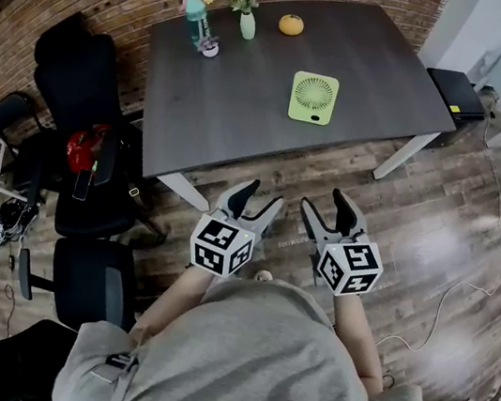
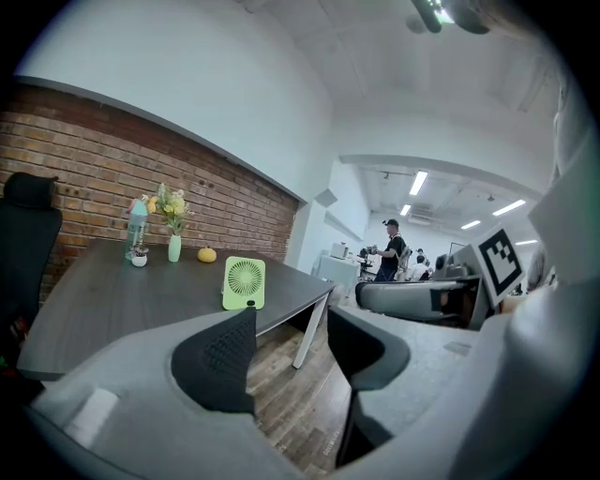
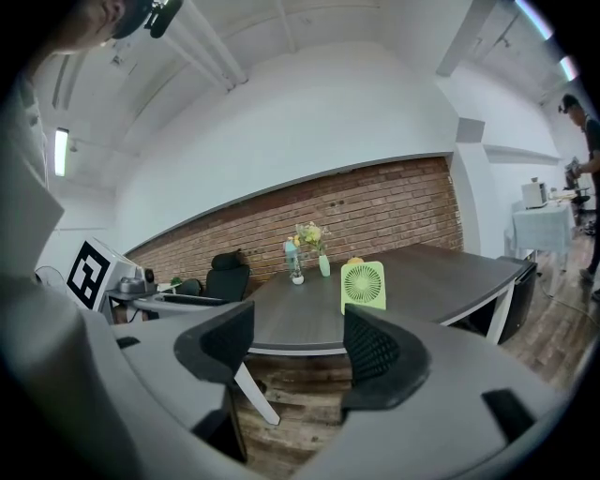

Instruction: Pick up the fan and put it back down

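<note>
Square green fan (image 1: 313, 97), round grille, stands on matte dark table (image 1: 248, 99). Left gripper (image 1: 260, 201) and right gripper (image 1: 325, 207): wide, empty, pads ribbed. Only head view shows floor cable (image 1: 444, 296).

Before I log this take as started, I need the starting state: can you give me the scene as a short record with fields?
fan: green, standing upright on the table, untouched
table: dark top
left gripper: open, empty, short of the table
right gripper: open, empty, beside the left one
also on table: bottle, vase of flowers, orange round thing, all at the far edge
task state: fan not yet picked up
</note>
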